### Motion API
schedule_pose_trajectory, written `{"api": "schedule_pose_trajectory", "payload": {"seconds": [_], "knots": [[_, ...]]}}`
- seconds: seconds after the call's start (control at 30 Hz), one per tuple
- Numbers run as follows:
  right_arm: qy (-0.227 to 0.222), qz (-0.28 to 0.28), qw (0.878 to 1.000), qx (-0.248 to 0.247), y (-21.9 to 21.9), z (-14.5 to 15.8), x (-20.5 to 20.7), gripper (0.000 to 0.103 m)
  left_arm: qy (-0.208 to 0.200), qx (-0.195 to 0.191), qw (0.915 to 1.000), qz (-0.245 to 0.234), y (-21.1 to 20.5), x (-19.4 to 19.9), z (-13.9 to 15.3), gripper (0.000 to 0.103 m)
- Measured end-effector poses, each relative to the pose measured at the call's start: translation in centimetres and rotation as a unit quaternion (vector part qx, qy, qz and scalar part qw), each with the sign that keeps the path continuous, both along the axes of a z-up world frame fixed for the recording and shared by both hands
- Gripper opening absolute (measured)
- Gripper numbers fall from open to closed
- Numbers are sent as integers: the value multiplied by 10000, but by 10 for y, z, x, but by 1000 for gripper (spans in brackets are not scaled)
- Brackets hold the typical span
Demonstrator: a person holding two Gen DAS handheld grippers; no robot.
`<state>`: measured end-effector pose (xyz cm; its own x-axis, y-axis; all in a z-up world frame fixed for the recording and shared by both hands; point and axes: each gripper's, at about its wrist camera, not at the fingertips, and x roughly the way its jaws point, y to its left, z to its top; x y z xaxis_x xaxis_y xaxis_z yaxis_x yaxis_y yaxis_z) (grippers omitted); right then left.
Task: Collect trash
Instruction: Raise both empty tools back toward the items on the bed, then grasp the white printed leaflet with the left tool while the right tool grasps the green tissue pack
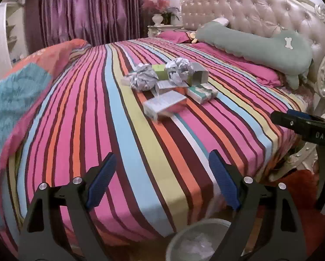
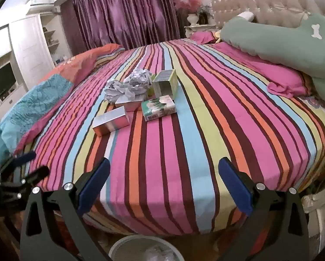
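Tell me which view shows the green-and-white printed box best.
The right wrist view: the green-and-white printed box lies unobstructed, with its printed top facing the camera. In the left wrist view the same box is farther off, smaller and slightly blurred, so its print is hard to read.

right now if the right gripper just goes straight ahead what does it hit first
Probably the striped bedsheet: the open right gripper points over bare bed. The green-and-white box lies farther along; depth is unclear.

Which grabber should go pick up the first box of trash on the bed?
Probably the left gripper. The silvery box lies almost straight ahead of it, whereas for the right gripper it sits off to the left. Both are open, empty and above the bin.
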<state>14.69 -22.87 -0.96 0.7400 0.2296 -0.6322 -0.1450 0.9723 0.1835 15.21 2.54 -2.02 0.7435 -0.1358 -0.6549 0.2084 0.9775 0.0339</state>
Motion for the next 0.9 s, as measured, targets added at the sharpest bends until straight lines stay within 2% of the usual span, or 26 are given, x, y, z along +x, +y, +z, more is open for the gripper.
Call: {"api": "schedule_pose_trajectory", "payload": {"seconds": [0.27,0.9], "knots": [[135,115,9996,-238,6,-10,34,95,-20,301,9990,-318,-7,37,-2,84],[546,526,9945,-721,30,-40,130,95,683,666,9915,-889,-29,160,-38,84]]}}
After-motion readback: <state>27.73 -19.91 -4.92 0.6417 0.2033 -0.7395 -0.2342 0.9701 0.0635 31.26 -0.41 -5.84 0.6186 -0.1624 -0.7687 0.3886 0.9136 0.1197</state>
